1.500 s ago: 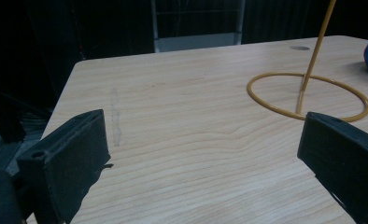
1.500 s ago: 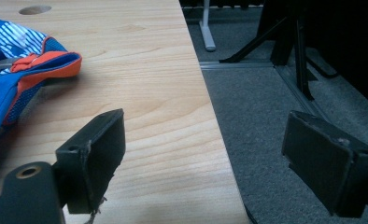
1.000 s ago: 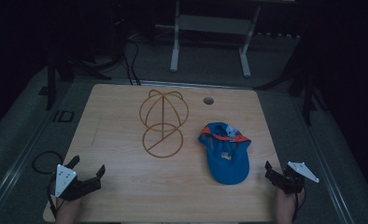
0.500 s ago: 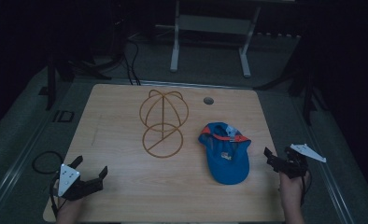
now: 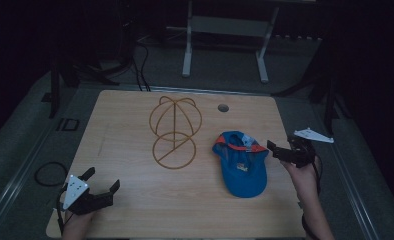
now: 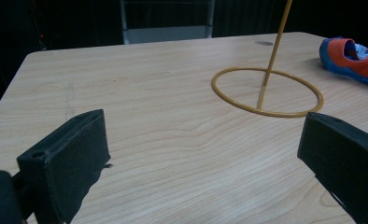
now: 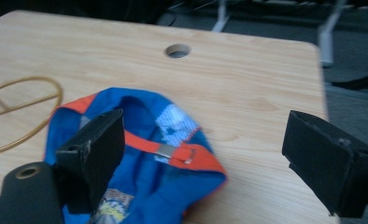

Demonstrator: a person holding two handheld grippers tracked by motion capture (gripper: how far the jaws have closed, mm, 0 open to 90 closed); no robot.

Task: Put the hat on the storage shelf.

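Note:
A blue cap (image 5: 242, 165) with orange trim lies upside down on the right half of the wooden table (image 5: 135, 210). Its strap and buckle (image 7: 173, 150) face my right gripper (image 7: 205, 135). My right gripper (image 5: 281, 150) is open just right of the cap, its jaws wide apart and holding nothing. A gold wire cap stand (image 5: 175, 131) rises from a ring base (image 6: 266, 91) at the table's middle. My left gripper (image 5: 102, 180) is open near the front left corner, empty, far from the stand. In the left gripper view (image 6: 203, 140) the cap (image 6: 352, 58) lies beyond the ring.
A round cable hole (image 5: 223, 107) sits in the table near its far edge, and it is in the right gripper view (image 7: 177, 50) too. A white metal frame (image 5: 225, 30) stands on the dark floor beyond the table. A cable loop (image 5: 49, 174) lies off the left edge.
My right gripper has moved forward and leftward, from the front right edge up to the cap's strap side. My left gripper has barely shifted.

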